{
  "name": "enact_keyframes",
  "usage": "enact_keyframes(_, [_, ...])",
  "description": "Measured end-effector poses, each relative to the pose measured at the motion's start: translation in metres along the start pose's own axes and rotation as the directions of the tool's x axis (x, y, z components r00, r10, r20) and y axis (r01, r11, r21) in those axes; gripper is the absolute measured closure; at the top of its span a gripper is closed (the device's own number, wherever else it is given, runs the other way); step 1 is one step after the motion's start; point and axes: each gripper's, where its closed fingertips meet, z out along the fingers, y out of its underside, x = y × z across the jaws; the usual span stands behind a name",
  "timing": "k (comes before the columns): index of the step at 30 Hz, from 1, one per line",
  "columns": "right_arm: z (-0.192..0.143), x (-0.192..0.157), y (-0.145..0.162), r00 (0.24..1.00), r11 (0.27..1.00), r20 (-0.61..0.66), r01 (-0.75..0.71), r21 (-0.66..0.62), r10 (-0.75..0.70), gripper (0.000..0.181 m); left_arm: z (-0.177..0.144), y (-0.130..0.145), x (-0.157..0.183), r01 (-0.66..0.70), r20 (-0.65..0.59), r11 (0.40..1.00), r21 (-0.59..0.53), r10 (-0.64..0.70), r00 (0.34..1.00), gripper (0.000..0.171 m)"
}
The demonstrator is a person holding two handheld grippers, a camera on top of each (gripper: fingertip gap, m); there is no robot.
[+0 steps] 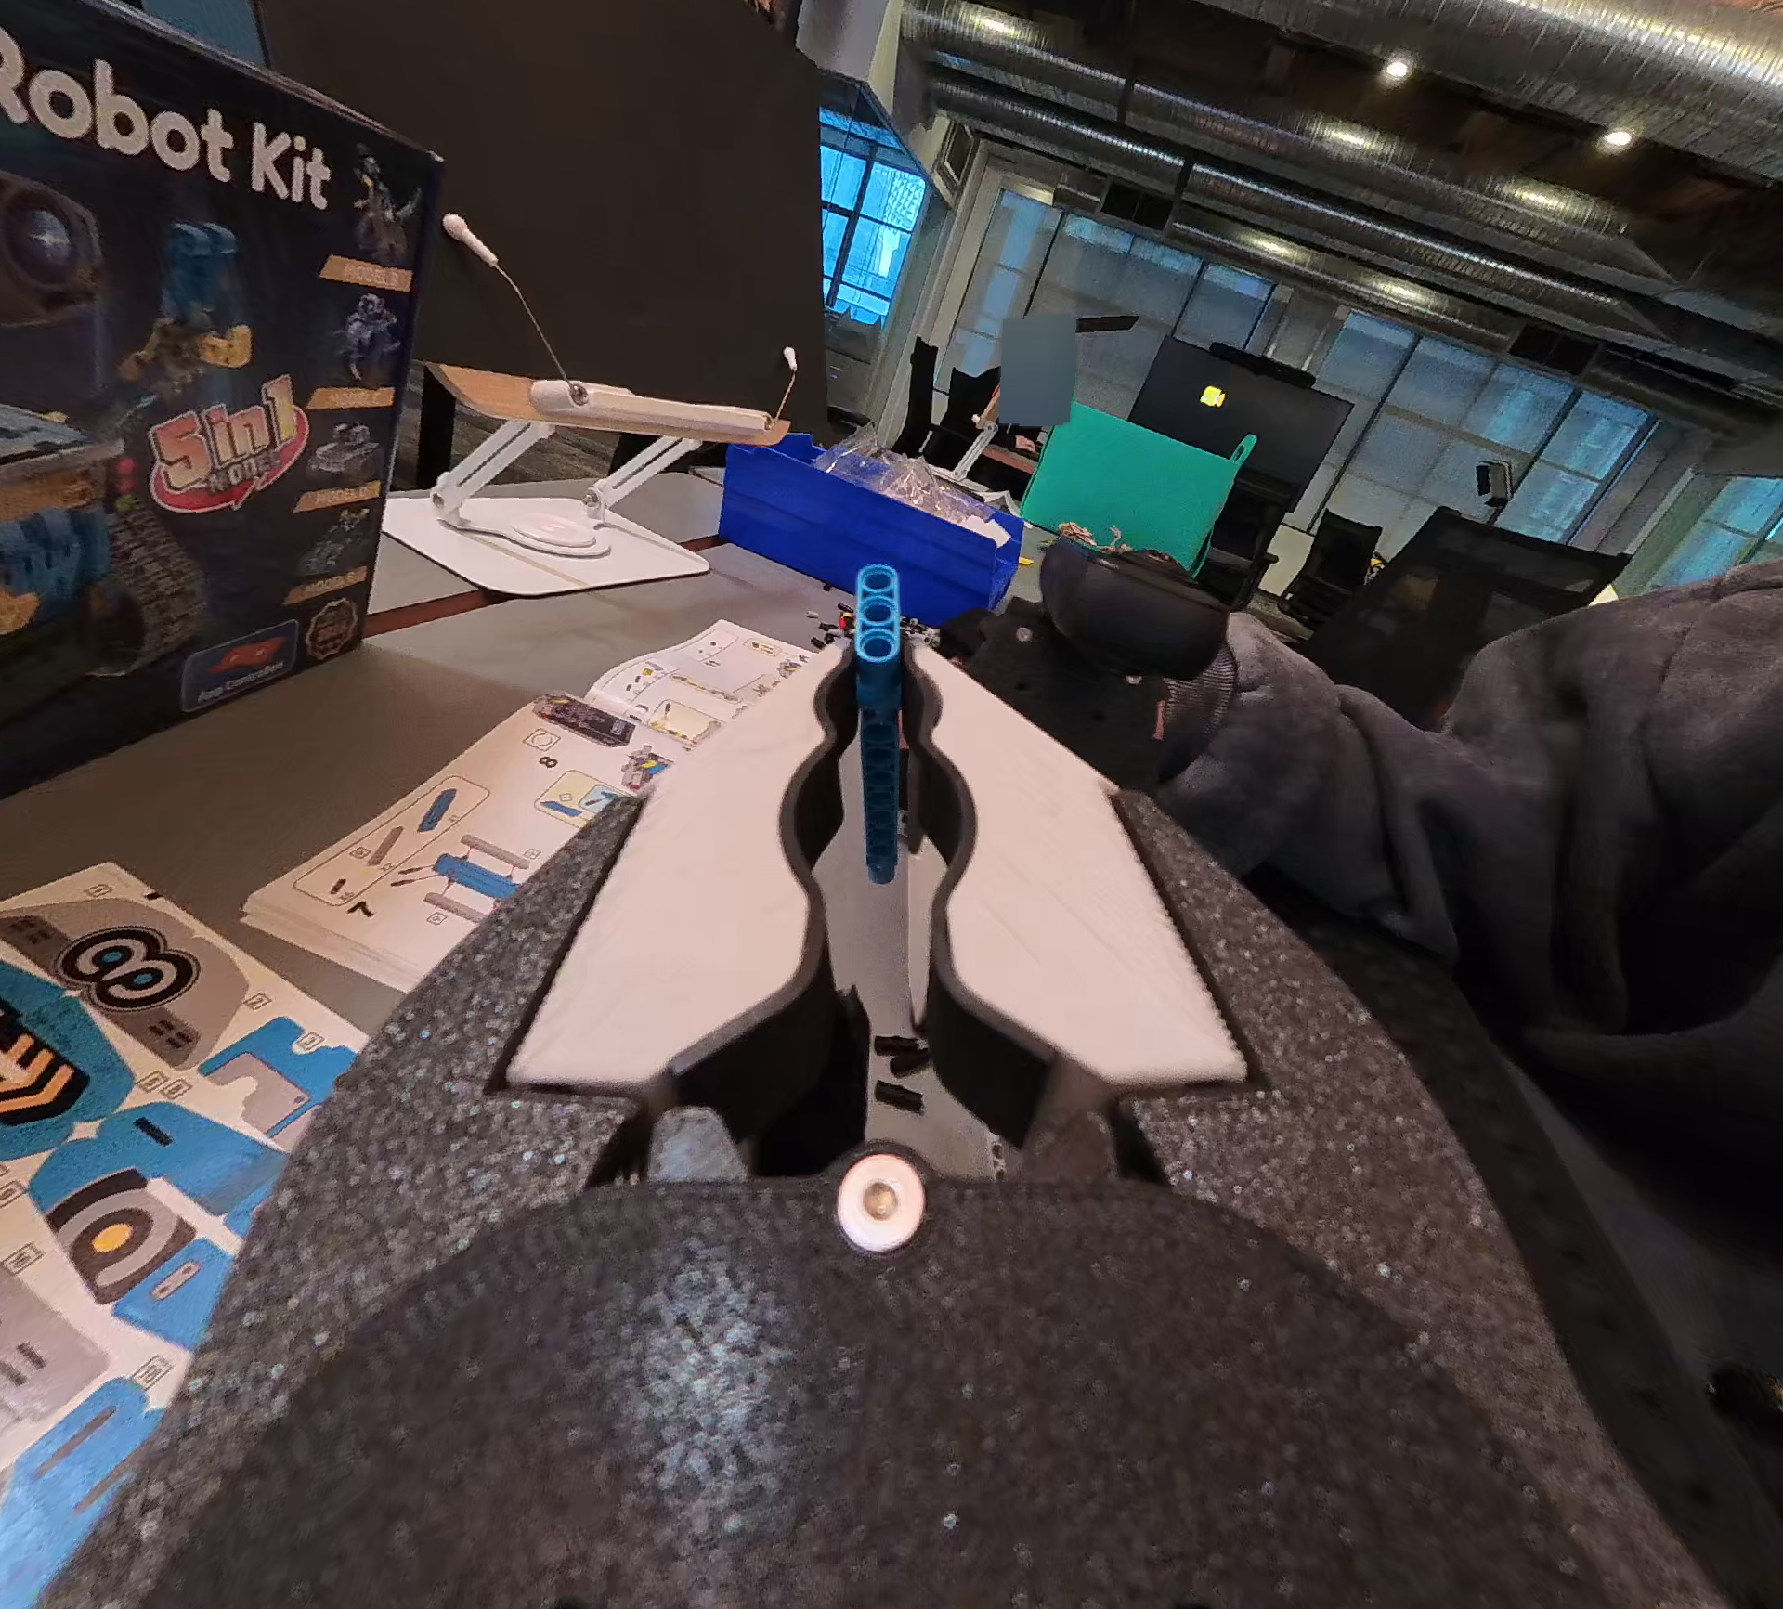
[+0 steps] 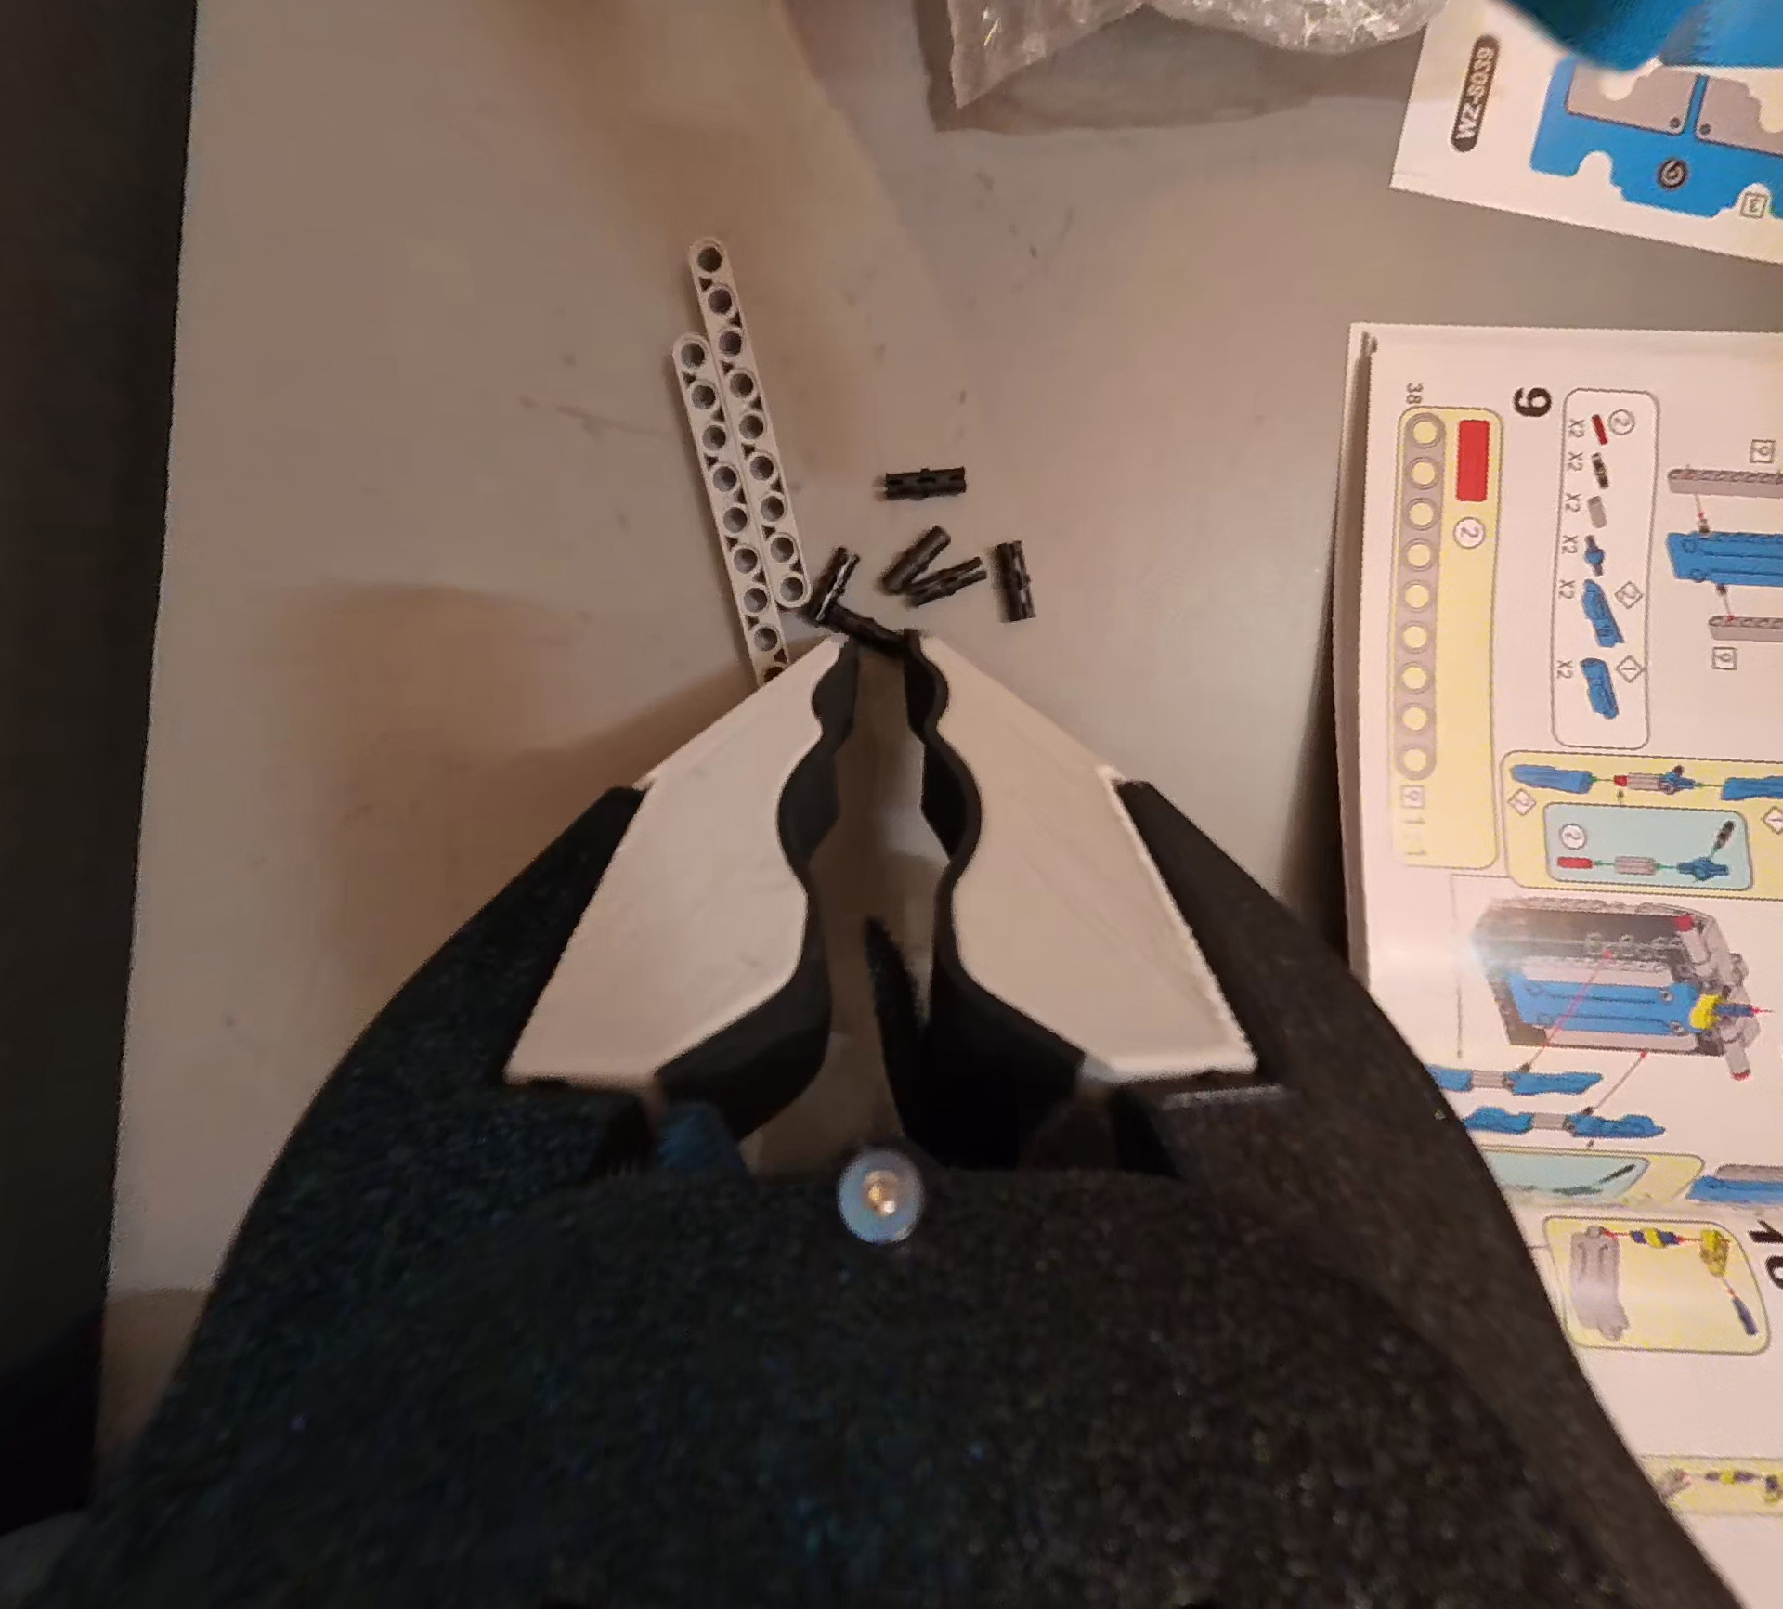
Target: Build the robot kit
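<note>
My left gripper [image 1: 880,675] has its fingers clamped on a blue perforated beam [image 1: 878,723], held upright above the desk [image 1: 289,723]. My right gripper [image 2: 876,646] hovers with fingers slightly apart, tips at a black connector pin [image 2: 862,623], beside two grey beams [image 2: 738,453].

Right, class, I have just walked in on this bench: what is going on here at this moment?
A person works a handheld gripper in each hand over a grey table. The left gripper is shut on a blue holed beam, held upright above an open instruction booklet. The right gripper points down at loose black connector pins, its tips at one pin; whether it grips it is unclear. Two grey holed beams lie beside them.
</note>
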Motion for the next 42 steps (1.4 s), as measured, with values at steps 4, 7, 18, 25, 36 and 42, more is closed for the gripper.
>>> enact_keyframes(4, [-0.003, -0.007, 0.005, 1.000, 1.000, 0.012, 0.001, -0.012, 0.000, 0.173, -0.002, -0.004, 0.000, 0.001, 0.004, 1.000, 0.014, -0.001, 1.000, 0.165])
enact_keyframes(7, [-0.006, -0.011, 0.010, 1.000, 1.000, 0.017, -0.004, -0.015, 0.004, 0.173, -0.002, -0.003, 0.001, -0.002, 0.002, 1.000, 0.010, 0.002, 1.000, 0.165])
enact_keyframes(18, [-0.011, -0.013, 0.005, 1.000, 0.999, 0.016, -0.009, 0.030, 0.008, 0.166, -0.001, -0.001, 0.001, 0.006, 0.000, 1.000, 0.000, -0.006, 1.000, 0.165])
enact_keyframes(25, [-0.012, -0.011, 0.007, 1.000, 0.999, -0.016, -0.016, 0.041, 0.017, 0.168, 0.000, -0.001, 0.003, 0.000, -0.004, 1.000, -0.004, -0.001, 1.000, 0.165])
enact_keyframes(36, [-0.013, -0.012, 0.008, 0.999, 0.999, -0.024, -0.023, 0.036, 0.024, 0.168, 0.000, 0.001, 0.001, -0.001, 0.003, 1.000, -0.010, 0.001, 1.000, 0.165])
enact_keyframes(42, [-0.019, -0.006, 0.009, 0.997, 0.998, -0.068, -0.030, 0.047, 0.033, 0.166, 0.001, 0.002, 0.002, -0.004, 0.004, 1.000, -0.016, 0.004, 1.000, 0.165])
